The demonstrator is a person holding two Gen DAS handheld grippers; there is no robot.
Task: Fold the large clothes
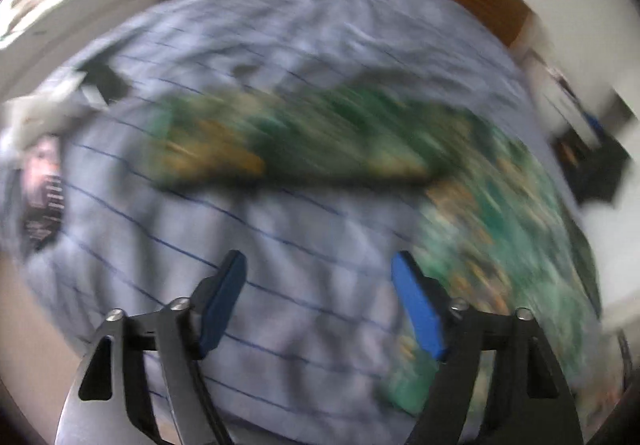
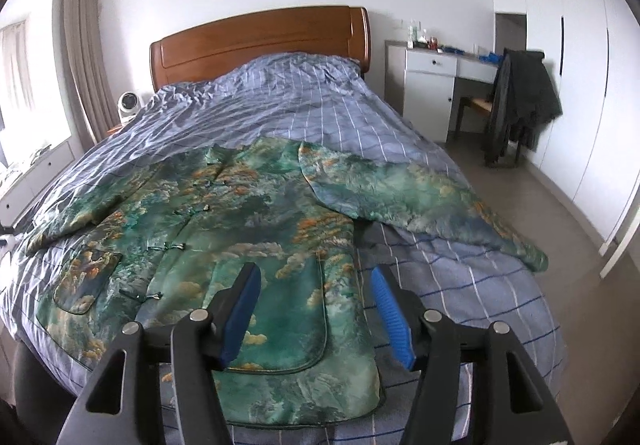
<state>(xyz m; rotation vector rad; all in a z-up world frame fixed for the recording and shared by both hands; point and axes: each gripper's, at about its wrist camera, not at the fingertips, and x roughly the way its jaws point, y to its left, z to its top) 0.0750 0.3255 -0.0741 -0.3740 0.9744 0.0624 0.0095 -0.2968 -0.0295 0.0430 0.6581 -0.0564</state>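
A green jacket (image 2: 248,213) with orange and teal print lies flat, front up, on the bed's blue checked duvet (image 2: 320,105). Its right sleeve (image 2: 420,201) spreads out toward the bed's right edge, and its left sleeve (image 2: 92,205) lies on the left. My right gripper (image 2: 315,270) hovers open over the jacket's lower right side by the pocket, gripping nothing. In the blurred left wrist view the jacket (image 1: 312,133) shows as a green streak. My left gripper (image 1: 319,259) stands open over bare duvet (image 1: 240,229), just left of the jacket's edge, with nothing between its fingers.
A wooden headboard (image 2: 260,41) stands at the far end of the bed. A white desk (image 2: 430,93) and a chair draped with a dark coat (image 2: 520,101) are at the back right beside white wardrobes (image 2: 580,85). A small fan (image 2: 129,103) sits at the back left.
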